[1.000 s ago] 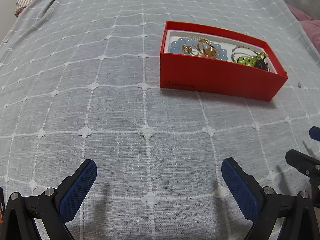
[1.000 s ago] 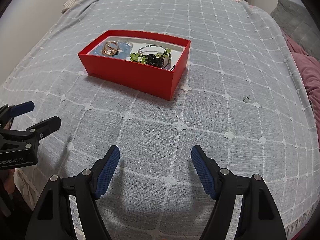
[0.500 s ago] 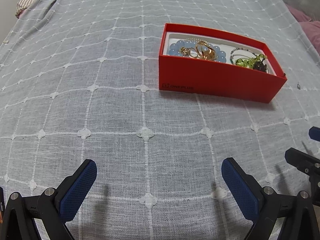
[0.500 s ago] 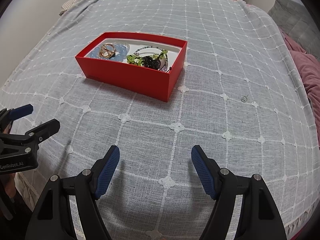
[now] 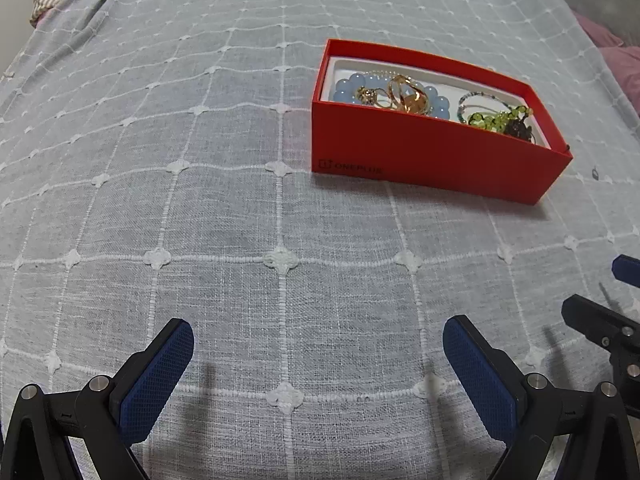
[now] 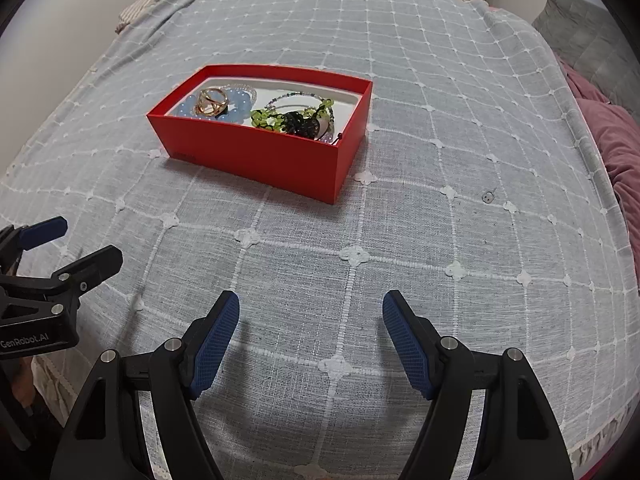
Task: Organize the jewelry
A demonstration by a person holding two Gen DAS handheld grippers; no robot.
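The left gripper [image 5: 318,350] and the right gripper [image 6: 311,322] are both standing with jaws wide and empty, hovering over the bedspread [image 6: 440,120], well short of the red box [image 6: 256,156]. Inside the box, bracelets [image 5: 394,94] and green beads [image 6: 276,118] are lying together, probably already collected there so nothing gets lost.
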